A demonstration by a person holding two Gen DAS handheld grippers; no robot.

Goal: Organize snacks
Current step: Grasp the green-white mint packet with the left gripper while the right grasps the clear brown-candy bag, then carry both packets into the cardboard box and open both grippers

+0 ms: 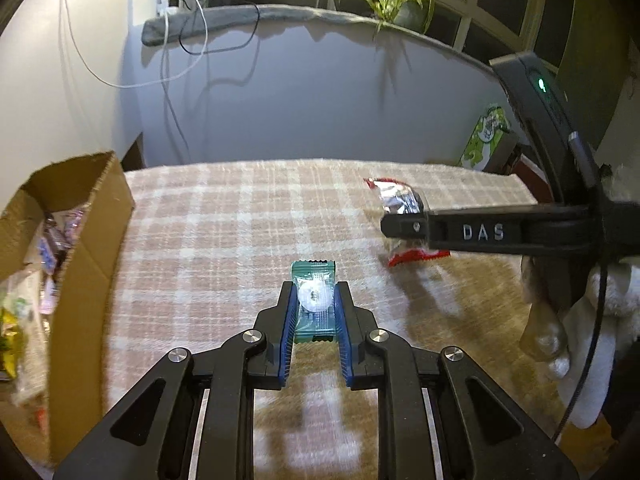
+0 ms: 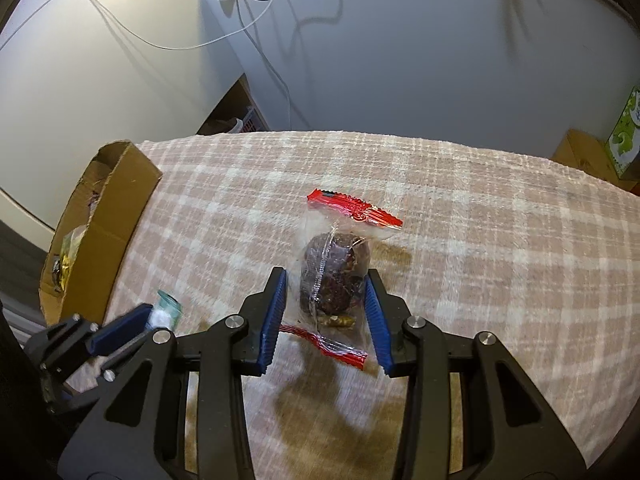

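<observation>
My left gripper (image 1: 315, 292) is shut on a small green-wrapped candy (image 1: 313, 304) with a white ring inside, held above the plaid cloth (image 1: 224, 224). My right gripper (image 2: 325, 280) is shut on a clear packet with red ends (image 2: 334, 276) that holds a dark round snack, also lifted off the cloth. In the left wrist view the right gripper (image 1: 394, 226) comes in from the right with the red-ended packet (image 1: 396, 200). In the right wrist view the left gripper (image 2: 154, 316) shows at lower left with the green candy (image 2: 166, 312).
An open cardboard box (image 1: 92, 248) with several wrapped snacks stands at the cloth's left edge, also the cardboard box (image 2: 116, 216) in the right wrist view. A green printed box (image 1: 486, 136) sits beyond the far right corner. A white wall with hanging cables lies behind.
</observation>
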